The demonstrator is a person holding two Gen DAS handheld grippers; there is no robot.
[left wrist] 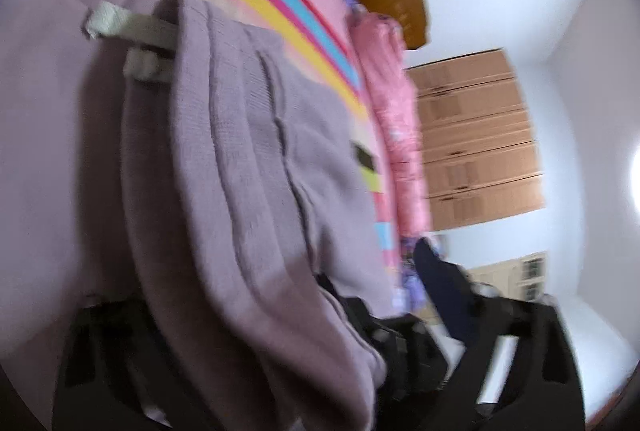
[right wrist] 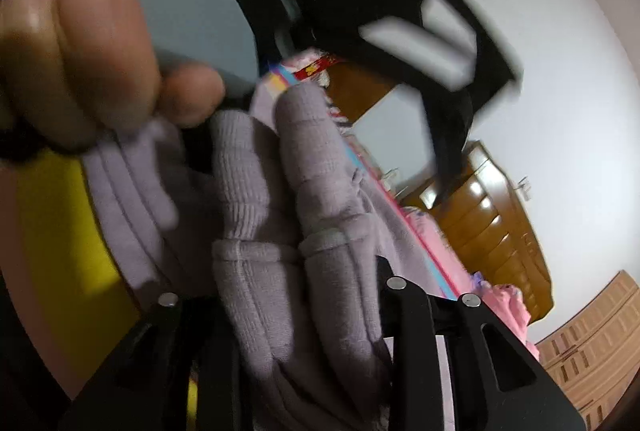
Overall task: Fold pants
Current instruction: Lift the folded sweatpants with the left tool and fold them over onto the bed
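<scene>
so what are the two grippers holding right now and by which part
Both grip the lilac knit pants. The right gripper clamps the ribbed cuff ends. The left gripper pinches a bunched fold of the fabric; which part of the pants that is cannot be told.

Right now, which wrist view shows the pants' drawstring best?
The left wrist view: the pale drawstring lies in plain sight on the lilac pants. The right wrist view shows only bunched lilac pants between the right gripper fingers, no drawstring.

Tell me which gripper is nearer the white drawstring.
Left. The drawstring lies ahead of the left gripper; the right gripper holds the pants by ribbed cuffs, drawstring unseen there.
</scene>
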